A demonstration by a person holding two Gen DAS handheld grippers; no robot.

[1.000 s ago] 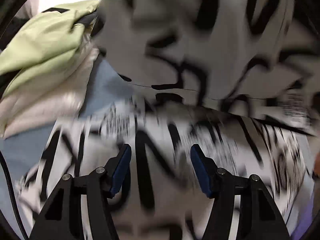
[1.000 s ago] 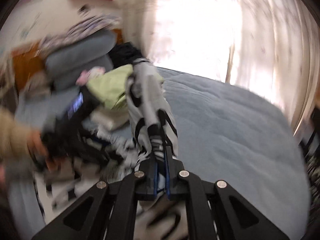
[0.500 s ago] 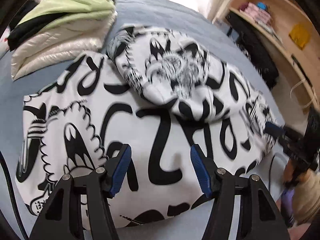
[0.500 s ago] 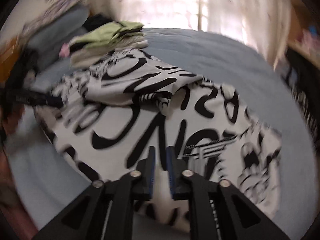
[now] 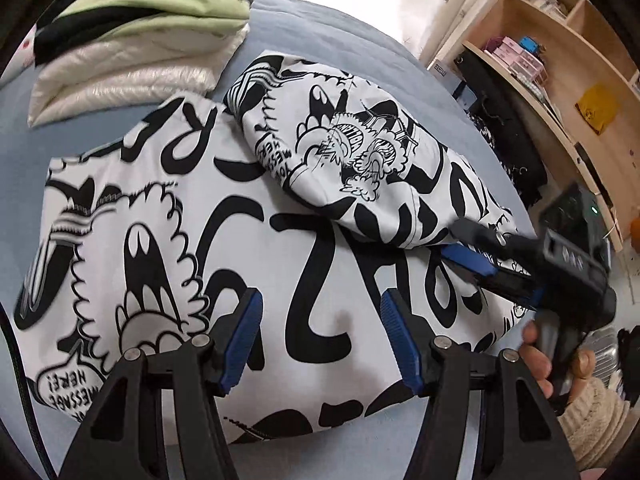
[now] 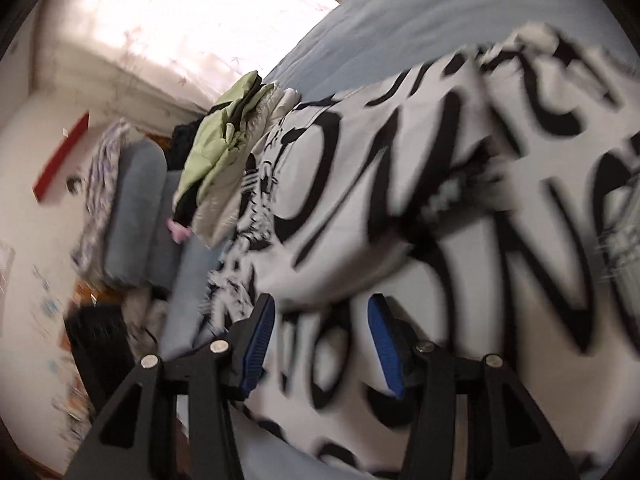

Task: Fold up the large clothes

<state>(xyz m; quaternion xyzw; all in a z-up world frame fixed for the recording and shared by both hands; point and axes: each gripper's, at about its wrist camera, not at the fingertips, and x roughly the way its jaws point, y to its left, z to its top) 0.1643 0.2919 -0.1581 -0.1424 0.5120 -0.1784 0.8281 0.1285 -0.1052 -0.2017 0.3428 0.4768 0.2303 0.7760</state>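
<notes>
A large white garment with black graffiti print (image 5: pixel 224 248) lies spread on the blue bed (image 5: pixel 328 40), with one part folded over on top (image 5: pixel 344 148). My left gripper (image 5: pixel 320 312) hovers open over its near edge, nothing between the fingers. In the left wrist view my right gripper (image 5: pixel 456 240), held by a hand (image 5: pixel 560 360), reaches in from the right at the lower edge of the folded part. Its jaws are opening. In the blurred, rolled right wrist view the right gripper (image 6: pixel 320 324) stands apart over the printed cloth (image 6: pixel 440 200), pads not pressing on it.
A folded stack of green and shiny white clothes (image 5: pixel 140 32) sits at the far left of the bed, also the stack (image 6: pixel 224 152) in the right wrist view. Grey pillows (image 6: pixel 136 208) lie beyond it. Wooden shelves (image 5: pixel 560 60) and dark clothing (image 5: pixel 500 140) stand past the bed's right side.
The right gripper, shut on a raised strip of the garment a second ago, has come down, rolled and let it go. The folded part now lies flat. The left gripper stays open.
</notes>
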